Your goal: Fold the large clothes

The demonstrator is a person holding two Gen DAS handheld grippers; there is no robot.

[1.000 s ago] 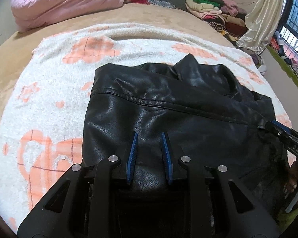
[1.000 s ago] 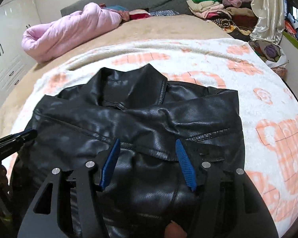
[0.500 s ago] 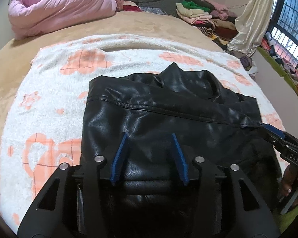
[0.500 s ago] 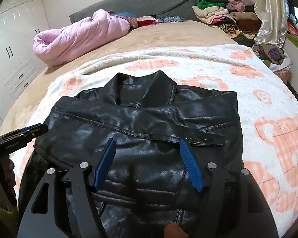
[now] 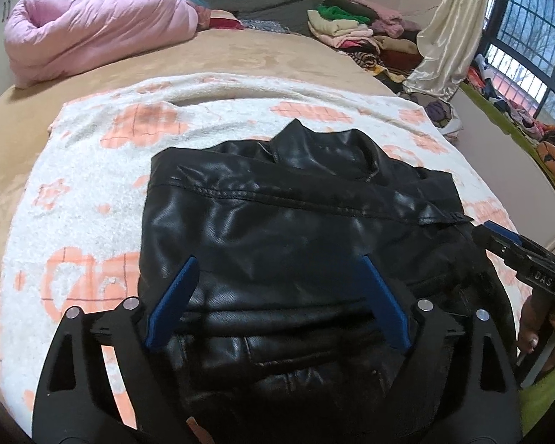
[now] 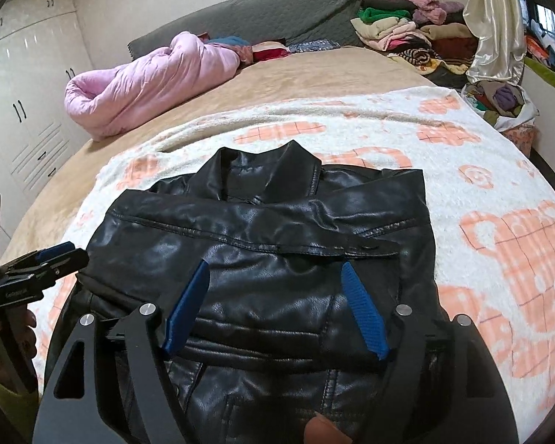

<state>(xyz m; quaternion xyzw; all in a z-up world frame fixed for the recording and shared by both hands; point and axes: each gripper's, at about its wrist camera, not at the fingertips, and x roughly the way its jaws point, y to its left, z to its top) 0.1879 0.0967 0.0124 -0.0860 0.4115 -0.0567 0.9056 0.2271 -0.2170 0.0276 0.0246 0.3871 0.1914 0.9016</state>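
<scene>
A black leather jacket (image 5: 299, 222) (image 6: 277, 236) lies folded on a white blanket with orange patterns (image 5: 92, 192) (image 6: 499, 244), collar toward the far side. My left gripper (image 5: 279, 262) hovers above the jacket's near half with its blue pads wide apart and still opening; nothing is between them. My right gripper (image 6: 275, 268) hangs over the same near part, its jaws also opening and holding nothing. Each gripper shows at the other view's edge: the right gripper (image 5: 525, 259) and the left gripper (image 6: 44, 262), with a hand under each.
A rolled pink quilt (image 5: 92, 33) (image 6: 148, 81) lies at the far left of the tan bed (image 5: 240, 59). A grey headboard cushion (image 6: 259, 14), stacked clothes (image 5: 351, 26) (image 6: 407, 26), and a cream curtain (image 5: 451, 33) stand at the back right. White wardrobes (image 6: 22, 85) line the left wall.
Both grippers opened, the left one from nearly shut to wide, and both drew back and up from the jacket, so more of the bed shows.
</scene>
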